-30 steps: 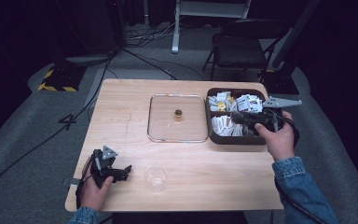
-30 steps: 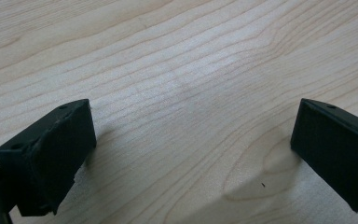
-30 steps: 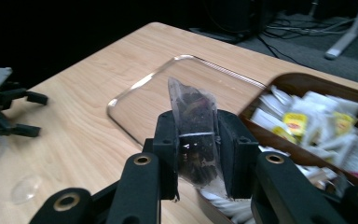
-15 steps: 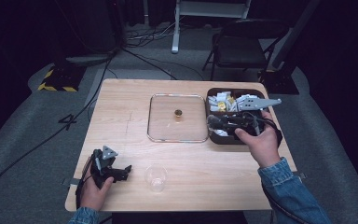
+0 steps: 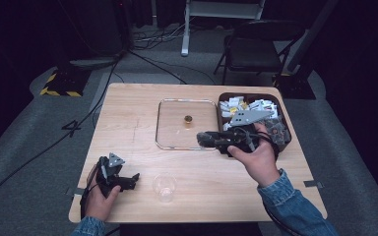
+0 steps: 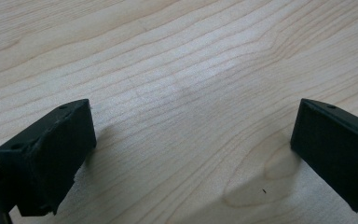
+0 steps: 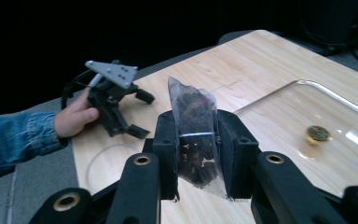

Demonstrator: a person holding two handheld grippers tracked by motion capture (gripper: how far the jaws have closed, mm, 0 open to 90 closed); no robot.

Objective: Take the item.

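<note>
While the left gripper (image 5: 128,179) is resting wide open on the table (image 5: 128,118), holding nothing, the right gripper (image 7: 196,154) is squeezing a small clear bag (image 7: 193,135) of dark bits. It is hanging over the glass tray's (image 5: 170,140) near edge. The bag is probably going to the glass cup (image 5: 164,186), so the next move is carrying it over gently.
</note>
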